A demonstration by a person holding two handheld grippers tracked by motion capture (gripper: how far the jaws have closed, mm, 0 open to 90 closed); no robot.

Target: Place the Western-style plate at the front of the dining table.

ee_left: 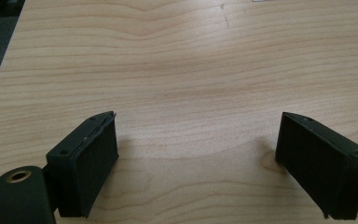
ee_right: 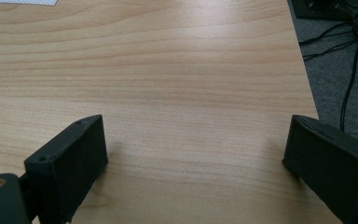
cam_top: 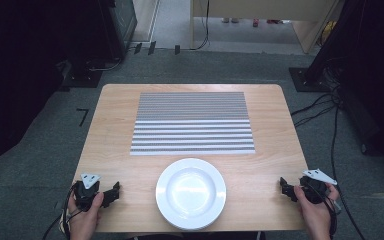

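Observation:
A white round plate (cam_top: pixel 190 193) lies near the front edge of the wooden table (cam_top: pixel 115 135), midway between my two hands. Behind it a grey-and-white striped mat (cam_top: pixel 192 122) is spread flat. My left gripper (cam_top: pixel 111 193) rests at the table's front left, held in a hand, jaws pointing toward the plate. In the left gripper view the left gripper (ee_left: pixel 198 163) stands open with bare wood between its jaws. My right gripper (cam_top: pixel 286 187) sits at the front right, also aimed at the plate. The right gripper (ee_right: pixel 196 165) in its own view is open, nothing between its jaws.
Grey carpet surrounds the table. Black cables (cam_top: pixel 325 107) trail on the floor at the right, and dark stands (cam_top: pixel 87 65) rise behind the far left corner. The table's right edge (ee_right: pixel 307 88) runs close to my right gripper.

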